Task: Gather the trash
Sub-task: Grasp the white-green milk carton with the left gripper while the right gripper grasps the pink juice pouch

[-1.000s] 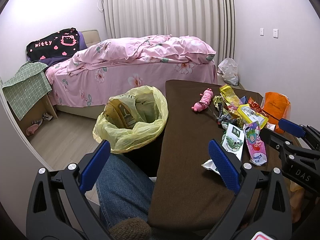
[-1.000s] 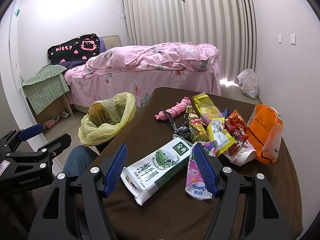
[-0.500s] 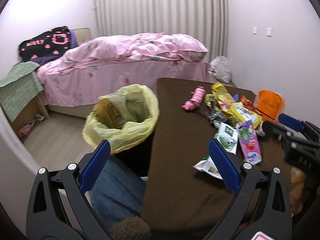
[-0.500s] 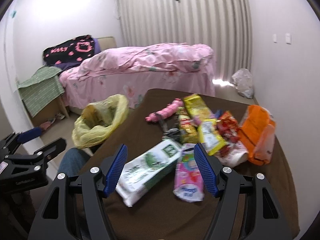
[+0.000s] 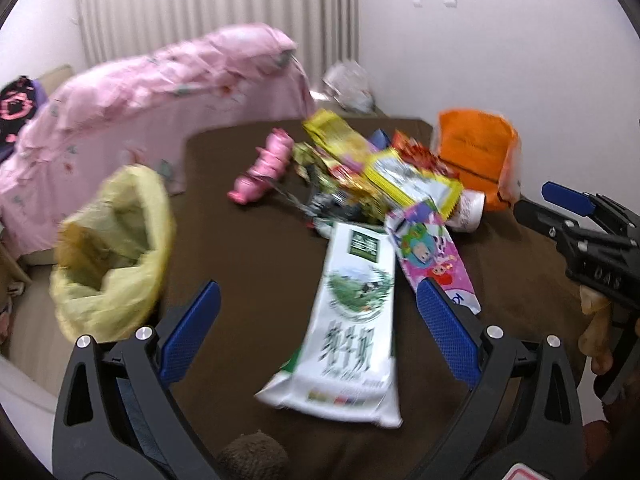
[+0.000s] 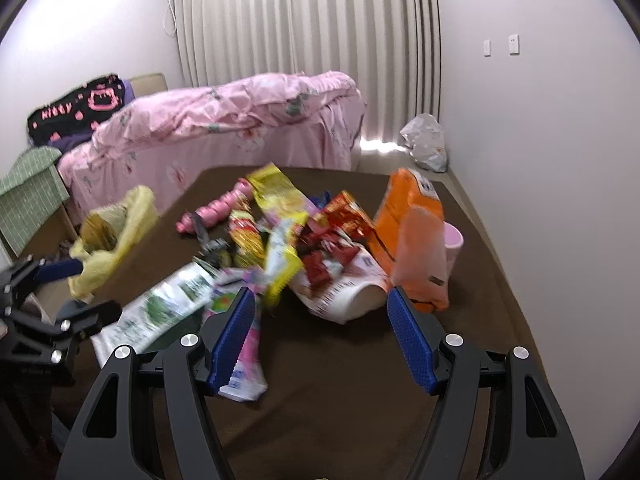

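Left wrist view: the left gripper (image 5: pixel 316 322) is spread wide and holds nothing. The white-and-green milk carton (image 5: pixel 348 320) lies flat on the brown tabletop (image 5: pixel 248 248), running lengthwise between the fingers with its near end toward the front edge. As I judge it, the grasp should close across the carton's width, low to the cloth, so the flattened pack does not slide out. The yellow-lined trash bin (image 5: pixel 108 252) stands just off the table's left edge. The pink cartoon wrapper (image 5: pixel 432 256) lies beside the carton.

Right wrist view: the right gripper (image 6: pixel 322 334) is likewise fully spread and empty, hovering above a crumpled white printed wrapper (image 6: pixel 348 292) near the table's middle, with the orange bag (image 6: pixel 412 232) just beyond its right finger.
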The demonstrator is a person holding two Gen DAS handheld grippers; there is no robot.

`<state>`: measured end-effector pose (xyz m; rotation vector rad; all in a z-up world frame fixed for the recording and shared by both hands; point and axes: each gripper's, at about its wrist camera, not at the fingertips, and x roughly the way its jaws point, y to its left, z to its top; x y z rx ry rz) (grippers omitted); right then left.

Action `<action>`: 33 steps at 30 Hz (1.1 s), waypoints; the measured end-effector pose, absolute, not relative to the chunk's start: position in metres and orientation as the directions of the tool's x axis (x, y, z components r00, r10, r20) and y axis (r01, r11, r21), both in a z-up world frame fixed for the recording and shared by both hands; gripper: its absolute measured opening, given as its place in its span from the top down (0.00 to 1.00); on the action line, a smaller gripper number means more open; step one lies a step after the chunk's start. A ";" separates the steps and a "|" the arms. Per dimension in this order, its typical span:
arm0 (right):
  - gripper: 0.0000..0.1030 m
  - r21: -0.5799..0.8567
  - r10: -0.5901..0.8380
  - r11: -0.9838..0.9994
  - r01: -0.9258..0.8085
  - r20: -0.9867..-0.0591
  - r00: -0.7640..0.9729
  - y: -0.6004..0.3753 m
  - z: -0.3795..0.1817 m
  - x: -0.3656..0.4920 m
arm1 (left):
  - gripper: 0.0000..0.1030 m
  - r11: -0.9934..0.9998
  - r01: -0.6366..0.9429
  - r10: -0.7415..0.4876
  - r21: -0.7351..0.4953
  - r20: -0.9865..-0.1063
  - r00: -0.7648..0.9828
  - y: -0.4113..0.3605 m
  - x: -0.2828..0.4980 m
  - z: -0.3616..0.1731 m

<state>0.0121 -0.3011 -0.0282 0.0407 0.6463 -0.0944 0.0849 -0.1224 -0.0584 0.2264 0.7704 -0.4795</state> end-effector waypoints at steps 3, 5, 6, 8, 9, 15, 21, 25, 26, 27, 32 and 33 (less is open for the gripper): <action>0.36 0.016 -0.049 0.997 0.075 -0.627 0.778 -0.305 -0.040 0.013 | 0.09 0.859 0.512 -0.341 -0.006 -0.753 0.563 -0.132 0.102 -0.069; 0.36 0.045 0.013 0.999 0.021 -0.641 0.767 -0.304 -0.046 0.014 | 0.09 0.867 0.498 -0.334 -0.012 -0.757 0.562 -0.130 0.110 -0.071; 0.37 0.063 0.054 0.998 -0.018 -0.649 0.758 -0.301 -0.049 0.016 | 0.09 0.873 0.486 -0.334 -0.029 -0.762 0.554 -0.126 0.115 -0.071; 0.46 0.101 0.133 0.991 -0.088 -0.663 0.737 -0.294 -0.054 0.022 | 0.09 0.876 0.476 -0.354 -0.080 -0.777 0.521 -0.118 0.123 -0.075; 0.53 0.123 0.178 0.984 -0.129 -0.672 0.719 -0.289 -0.057 0.028 | 0.09 0.877 0.469 -0.361 -0.102 -0.784 0.505 -0.114 0.125 -0.077; 0.93 0.186 0.305 0.950 -0.250 -0.714 0.630 -0.264 -0.079 0.062 | 0.12 0.870 0.483 -0.355 -0.098 -0.804 0.477 -0.113 0.124 -0.082; 0.97 0.122 0.236 0.970 -0.211 -0.679 0.695 -0.276 -0.068 0.042 | 0.17 0.857 0.512 -0.336 -0.062 -0.820 0.464 -0.132 0.129 -0.085; 0.97 0.136 0.193 0.981 -0.137 -0.675 0.712 -0.301 -0.068 0.027 | 0.19 0.833 0.552 -0.325 -0.026 -0.832 0.451 -0.153 0.135 -0.083; 0.97 0.141 0.187 0.982 -0.124 -0.676 0.713 -0.305 -0.069 0.025 | 0.19 0.829 0.559 -0.313 -0.009 -0.836 0.451 -0.157 0.138 -0.084; 0.97 0.148 0.182 0.983 -0.111 -0.676 0.714 -0.309 -0.071 0.024 | 0.22 0.827 0.562 -0.290 0.015 -0.844 0.451 -0.163 0.141 -0.087; 0.97 0.181 0.191 0.979 -0.092 -0.674 0.714 -0.315 -0.076 0.026 | 0.36 0.841 0.540 -0.261 -0.018 -0.888 0.377 -0.170 0.162 -0.102; 0.97 0.180 0.191 0.979 -0.093 -0.673 0.714 -0.315 -0.076 0.026 | 0.41 0.845 0.534 -0.267 -0.033 -0.890 0.369 -0.169 0.165 -0.103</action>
